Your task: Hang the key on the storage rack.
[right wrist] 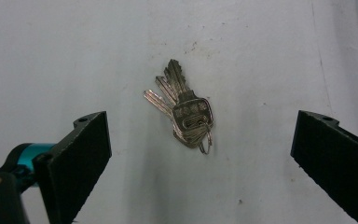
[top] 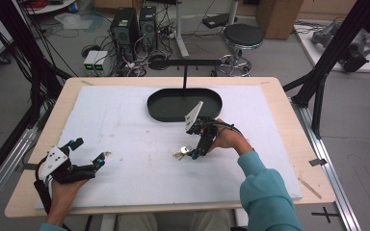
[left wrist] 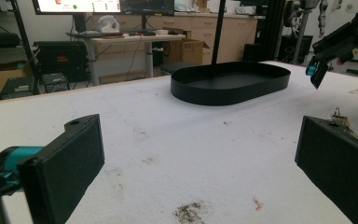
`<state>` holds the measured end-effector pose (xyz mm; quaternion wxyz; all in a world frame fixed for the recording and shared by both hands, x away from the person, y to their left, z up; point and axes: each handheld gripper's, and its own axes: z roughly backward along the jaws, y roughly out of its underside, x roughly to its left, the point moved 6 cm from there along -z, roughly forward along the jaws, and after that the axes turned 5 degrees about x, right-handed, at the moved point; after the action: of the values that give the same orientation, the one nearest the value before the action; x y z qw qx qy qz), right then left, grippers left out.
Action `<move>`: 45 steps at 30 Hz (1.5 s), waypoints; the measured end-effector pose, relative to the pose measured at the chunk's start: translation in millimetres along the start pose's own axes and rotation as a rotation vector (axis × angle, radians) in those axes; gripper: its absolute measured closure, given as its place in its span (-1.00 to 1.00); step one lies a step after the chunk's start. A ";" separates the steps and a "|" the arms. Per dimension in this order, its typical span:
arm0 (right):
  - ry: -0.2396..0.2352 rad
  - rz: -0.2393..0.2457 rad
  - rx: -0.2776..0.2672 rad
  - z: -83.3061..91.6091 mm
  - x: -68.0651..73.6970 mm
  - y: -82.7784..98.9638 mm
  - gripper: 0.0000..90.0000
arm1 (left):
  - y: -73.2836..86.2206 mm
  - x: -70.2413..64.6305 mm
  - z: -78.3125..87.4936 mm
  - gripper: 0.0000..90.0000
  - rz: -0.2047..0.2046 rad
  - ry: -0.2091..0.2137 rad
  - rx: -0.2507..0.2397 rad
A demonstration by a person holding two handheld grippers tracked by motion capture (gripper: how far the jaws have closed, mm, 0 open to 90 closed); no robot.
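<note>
While its two black jaws stand wide apart, the right gripper (top: 196,150) hangs nose-down over the middle of the white mat (top: 139,134), holding nothing; in the right gripper view the jaws rise at about 8 and 4 o'clock with a bunch of keys (right wrist: 186,114) lying flat on the mat between them, untouched by either. The keys fan out with their blades pointing toward 11 and 12 o'clock in that view, and a small ring sits at the bunch's 5 o'clock end. Seen from the high view, the keys (top: 181,153) lie just at 9 o'clock of the right gripper's tips, near the mat's centre. The person's right hand (top: 229,138) grasps that gripper from 3 o'clock, with a teal sleeve (top: 262,187) running down toward 5 o'clock. At 12 o'clock from the keys, well apart from them, a black oval tray (top: 184,104) rests near the mat's far edge. The left gripper (top: 90,153) is also spread open and empty, held low at roughly 8 o'clock on the mat; in the left gripper view its jaws frame stained bare mat, with the tray (left wrist: 230,83) at 12 o'clock and the keys (left wrist: 340,119) peeking just above the jaw at 3 o'clock. Under the mat is a pale wooden table (top: 289,125).
</note>
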<state>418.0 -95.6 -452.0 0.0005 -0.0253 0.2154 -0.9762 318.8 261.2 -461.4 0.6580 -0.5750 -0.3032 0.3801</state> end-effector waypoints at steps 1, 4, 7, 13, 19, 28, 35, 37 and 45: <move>-0.003 0.001 0.003 -0.6 0.0 0.1 -0.90 | -0.1 0.0 0.0 -0.96 -0.001 0.000 0.000; -0.012 0.009 0.012 -2.3 -0.6 1.2 -0.85 | 0.0 0.2 -0.1 -0.96 0.001 -0.001 0.000; -0.028 0.005 0.037 -2.4 -0.1 3.6 -0.62 | 0.0 0.2 -0.1 -0.96 0.001 -0.001 0.001; -0.046 -0.009 0.072 -5.6 -2.0 6.7 -0.35 | 0.0 0.3 0.0 -0.96 0.002 -0.001 0.001; -0.059 -0.015 0.093 -8.5 -5.5 8.4 -0.03 | 0.0 0.6 -0.1 -0.96 0.001 -0.003 0.001; -0.076 -0.011 0.090 -7.7 -9.2 9.2 0.35 | 0.0 0.7 -0.1 -0.96 0.002 -0.001 0.004; -0.072 0.002 0.091 -6.0 -9.6 8.7 0.63 | 0.0 0.6 -0.1 -0.96 0.003 -0.001 0.004; -0.077 0.000 0.089 -5.7 -9.0 8.6 0.65 | 0.0 0.7 -0.2 -0.96 0.002 -0.001 0.003; -0.073 0.021 0.101 -7.1 -8.7 8.0 0.78 | 0.0 0.5 -0.2 -0.96 0.003 0.000 0.004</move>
<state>426.3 -99.8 -462.3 0.0197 -0.0586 0.1659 -0.9842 319.2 261.6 -461.4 0.6585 -0.5742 -0.3017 0.3817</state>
